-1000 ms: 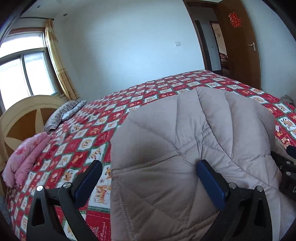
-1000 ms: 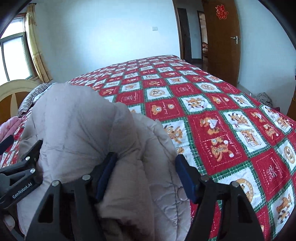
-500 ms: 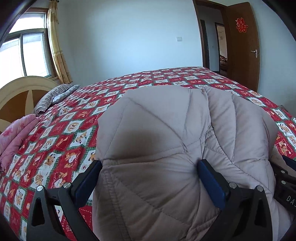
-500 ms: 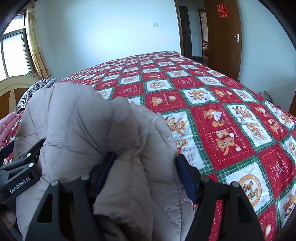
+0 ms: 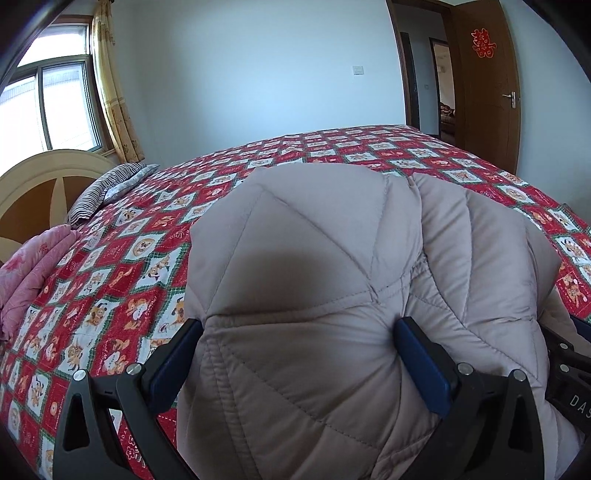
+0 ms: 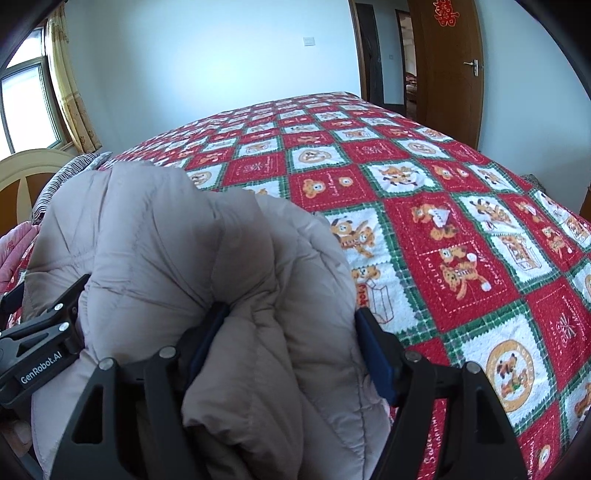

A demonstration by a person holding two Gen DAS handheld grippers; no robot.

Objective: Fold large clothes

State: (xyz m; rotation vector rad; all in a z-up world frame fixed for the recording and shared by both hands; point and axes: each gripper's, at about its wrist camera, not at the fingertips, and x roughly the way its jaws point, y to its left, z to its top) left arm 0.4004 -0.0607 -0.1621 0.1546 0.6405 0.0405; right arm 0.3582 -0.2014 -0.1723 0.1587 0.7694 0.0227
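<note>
A bulky grey quilted coat (image 5: 325, 295) is bundled up at the near edge of the bed (image 6: 424, 206), which is covered by a red, white and green checked spread printed with cartoon bears.

The left hand-held gripper (image 5: 295, 354) stands wide with a thick fold of the coat filling the gap — both blue pads press into the padding, so it is grasping the coat. In the right wrist view the right hand-held gripper (image 6: 288, 347) likewise straddles a puffy roll of the coat (image 6: 166, 251); its left pad is sunk into a crease and its right pad lies against the outer edge of the fabric, so it is clenched on the coat too. The two tools sit close side by side: part of the left one shows at the left edge of the right view, and part of the right one at the right edge of the left view.

Beyond the coat the spread lies flat. At the head of the bed are a striped pillow (image 5: 107, 188), a pink quilt (image 5: 29, 269) and a cream and brown headboard (image 5: 40, 184). A brown door (image 6: 447, 70) stands open in the far wall — a red paper cutting (image 6: 445, 11) is stuck on it.
</note>
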